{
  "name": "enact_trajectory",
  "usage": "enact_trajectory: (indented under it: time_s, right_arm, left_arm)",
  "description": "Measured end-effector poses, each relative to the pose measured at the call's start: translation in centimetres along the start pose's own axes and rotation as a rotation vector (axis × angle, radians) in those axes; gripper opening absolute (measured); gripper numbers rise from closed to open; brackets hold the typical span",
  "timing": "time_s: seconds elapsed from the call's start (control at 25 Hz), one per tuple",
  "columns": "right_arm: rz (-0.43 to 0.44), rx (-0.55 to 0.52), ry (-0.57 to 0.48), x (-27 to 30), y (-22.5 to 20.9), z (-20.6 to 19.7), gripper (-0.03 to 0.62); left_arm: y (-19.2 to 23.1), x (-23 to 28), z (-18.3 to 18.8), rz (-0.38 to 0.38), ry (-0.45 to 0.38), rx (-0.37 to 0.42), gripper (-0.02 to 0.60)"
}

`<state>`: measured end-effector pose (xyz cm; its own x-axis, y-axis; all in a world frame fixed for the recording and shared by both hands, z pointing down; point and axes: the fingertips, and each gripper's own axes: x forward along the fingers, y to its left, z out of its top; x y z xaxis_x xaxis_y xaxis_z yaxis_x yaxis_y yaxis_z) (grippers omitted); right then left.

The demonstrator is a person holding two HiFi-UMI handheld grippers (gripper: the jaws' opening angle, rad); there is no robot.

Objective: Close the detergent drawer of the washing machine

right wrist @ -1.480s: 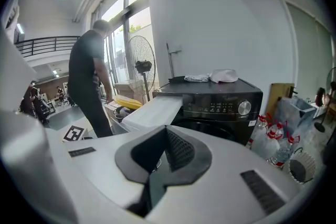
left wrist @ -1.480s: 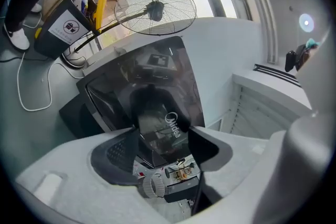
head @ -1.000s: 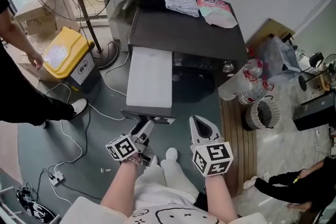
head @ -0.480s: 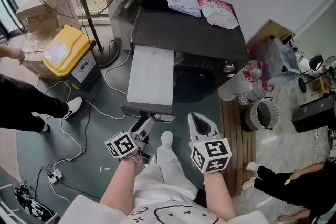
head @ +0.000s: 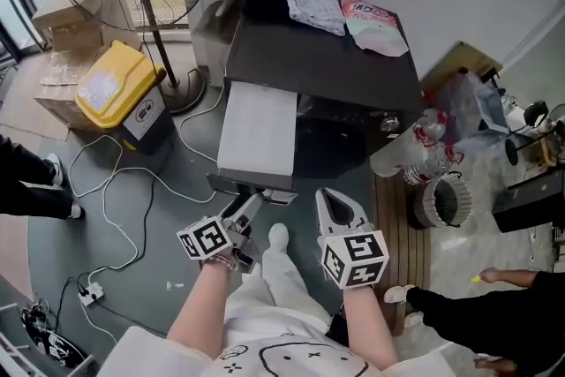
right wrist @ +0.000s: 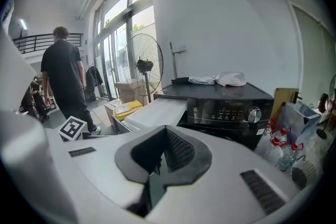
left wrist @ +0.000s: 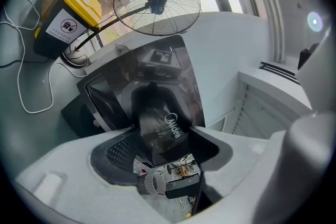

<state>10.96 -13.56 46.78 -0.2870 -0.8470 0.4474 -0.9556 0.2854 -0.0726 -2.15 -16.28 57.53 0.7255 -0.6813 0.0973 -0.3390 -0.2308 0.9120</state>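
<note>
The detergent drawer [head: 258, 132] stands pulled far out of the left side of the washing machine [head: 327, 57]. Its white top reaches toward you over the floor, so the closing has not begun.

Your left claw [head: 247, 209] sits right at the drawer's near end. Its jaws are spread wide, and the left gripper view shows the drawer's glossy dark front panel [left wrist: 160, 113] filling the gap between them. The pads do not appear to press on the panel, and I cannot tell whether any part of the claw touches it.

Your right claw [head: 334, 200] hangs just beside the left one, in front of the machine's dark door. Its jaws are pressed together with nothing in them, and it takes no part yet.

The step in hand looks like the line-up for the push. Next, you probably want the left claw square against the middle of that front panel. Then drive it straight along the drawer's own line into the machine.

A push off centre could skew the drawer in its slot and jam it. No pinch seems needed, as a flat, steady shove should do. Keep the right claw away from the gap as it narrows.
</note>
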Motion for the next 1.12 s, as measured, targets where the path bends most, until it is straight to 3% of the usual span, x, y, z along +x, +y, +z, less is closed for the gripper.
enact_trajectory:
  time_s: [0.68, 1.12]
  right_arm:
    - [0.045, 0.005, 0.007, 4.8, -2.8, 2.3, -0.006]
    - [0.072, 0.008, 0.028, 7.4, -4.3, 2.7, -0.006]
  left_arm:
    - [1.3, 3.5, 2.2, 0.054, 0.002, -0.012, 0.287]
    - [1.4, 4.0, 2.7, 0.031, -0.027, -0.023, 0.287]
